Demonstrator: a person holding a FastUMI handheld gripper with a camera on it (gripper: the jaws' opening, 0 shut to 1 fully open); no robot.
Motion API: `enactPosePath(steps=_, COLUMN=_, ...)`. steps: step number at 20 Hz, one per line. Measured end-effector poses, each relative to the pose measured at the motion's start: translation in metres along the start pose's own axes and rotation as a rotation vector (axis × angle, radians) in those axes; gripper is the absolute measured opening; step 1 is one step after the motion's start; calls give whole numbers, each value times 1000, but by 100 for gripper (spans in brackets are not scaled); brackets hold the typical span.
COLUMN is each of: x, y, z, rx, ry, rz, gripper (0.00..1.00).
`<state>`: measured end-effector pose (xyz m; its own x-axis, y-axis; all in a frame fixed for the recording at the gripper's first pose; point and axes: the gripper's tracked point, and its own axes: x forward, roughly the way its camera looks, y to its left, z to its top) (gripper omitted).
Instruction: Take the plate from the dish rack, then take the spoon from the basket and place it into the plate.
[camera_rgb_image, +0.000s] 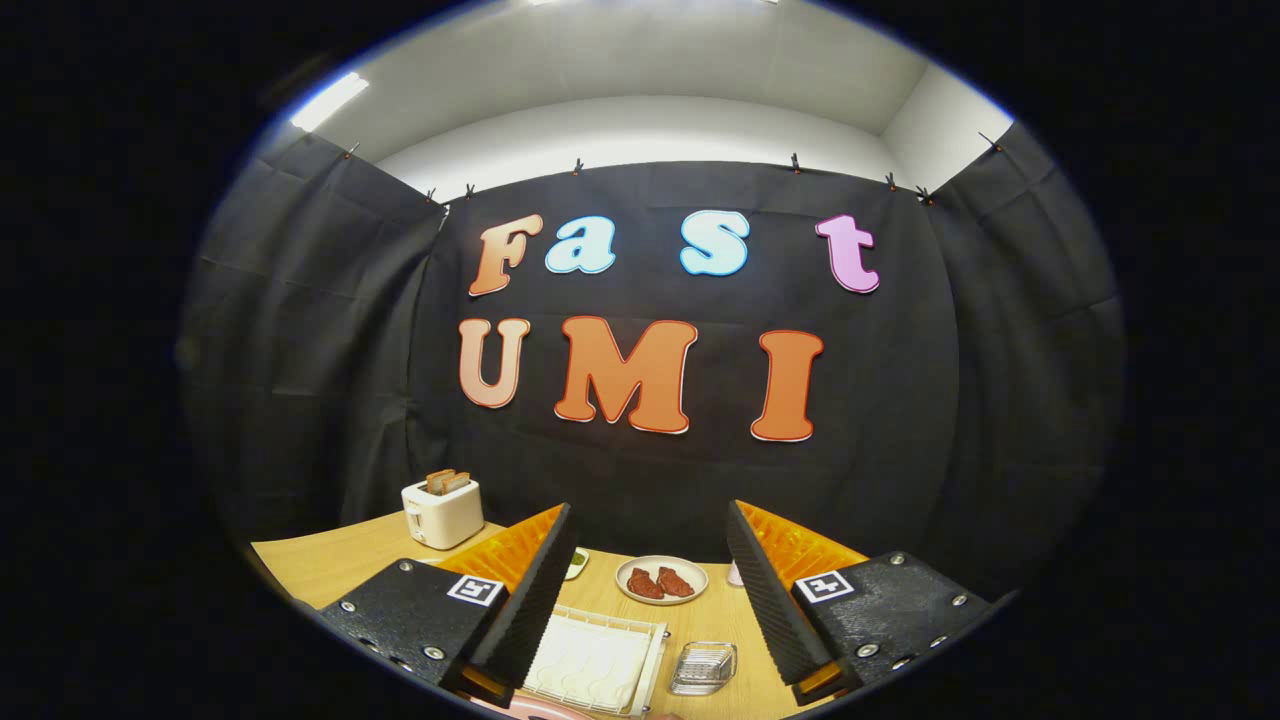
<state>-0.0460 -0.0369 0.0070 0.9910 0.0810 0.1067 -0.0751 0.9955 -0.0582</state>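
Two fingers of tongs (650, 590) apart — empty, dish rack (598, 665) partly hidden, pink rim cut off.

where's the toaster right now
In the gripper view the white toaster stands at the far left corner of the wooden table, against the black cloth wall, beyond the open tool's left finger, with toast sticking up from it.

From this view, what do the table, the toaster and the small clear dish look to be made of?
Table: pale wood or wood-look laminate, matte, faint grain.
Toaster: likely smooth cream plastic with a soft sheen; bread sticks out on top.
Clear dish: see-through and ridged, glass or plastic, hard to tell.
The gripper hangs open above them.
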Motion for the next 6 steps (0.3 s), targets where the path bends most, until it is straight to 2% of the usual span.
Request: enactPosePath(steps=6, x=2, y=-6, z=2, rx=25, ry=-6, rz=-25, gripper=92)
